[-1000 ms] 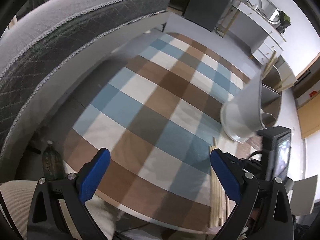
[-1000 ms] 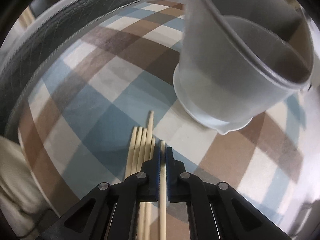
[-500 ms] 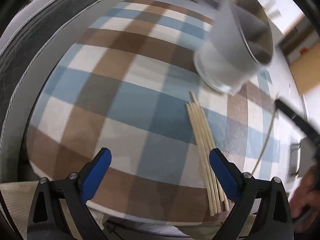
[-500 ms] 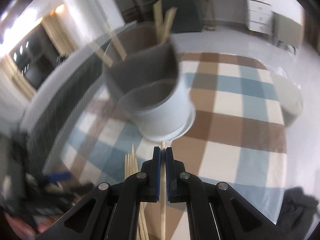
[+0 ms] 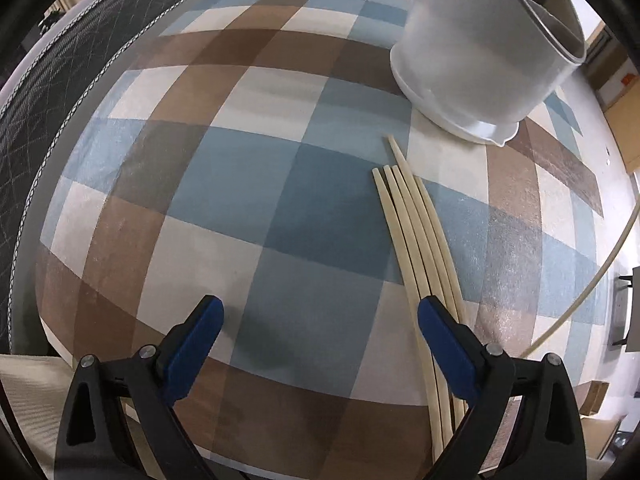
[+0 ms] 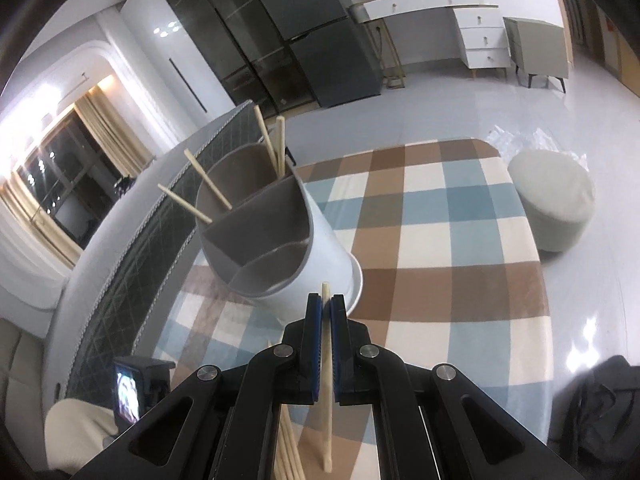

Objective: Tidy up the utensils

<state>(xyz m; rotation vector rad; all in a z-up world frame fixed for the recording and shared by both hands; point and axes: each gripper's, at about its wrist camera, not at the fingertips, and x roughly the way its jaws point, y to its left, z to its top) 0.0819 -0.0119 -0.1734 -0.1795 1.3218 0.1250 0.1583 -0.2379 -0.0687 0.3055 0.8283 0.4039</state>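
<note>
Chopsticks (image 5: 416, 240): pale, bamboo-coloured, slender, square-ended. A bundle lies flat on the checked tablecloth (image 5: 240, 200) (blue, brown and cream squares), sticks side by side and touching, long axes running from the near table edge toward the white holder (image 5: 480, 52). One stick reaches further than the rest; its tip stops just short of the holder's flared base, not touching. The near ends pass under the right finger of the left gripper (image 5: 320, 340).

Left gripper: jaws spread wide, blue pads (image 5: 196, 336) well apart, nothing between them. It hovers above the cloth near the table edge, bundle beside and below its right finger.

Right gripper (image 6: 326, 308): jaws pressed together on a single chopstick (image 6: 327, 400). That stick runs lengthwise between the pads, aligned with the fingers; a short tip pokes out ahead, pointing at the holder (image 6: 320, 248), and the long remainder trails back toward the camera. It is lifted clear of the cloth. The loose bundle (image 6: 286, 452) shows below and left of it.

Holder, right wrist view: white outer wall, grey-brown interior split by partitions into compartments. Four chopsticks (image 6: 276, 148) stand tilted in the far compartments, two leaning left, two nearly upright. Near compartments hold nothing visible.

Beyond the table: a round pale pouf (image 6: 556, 200) on the floor, a quilted grey mattress edge (image 5: 60, 92) alongside.
</note>
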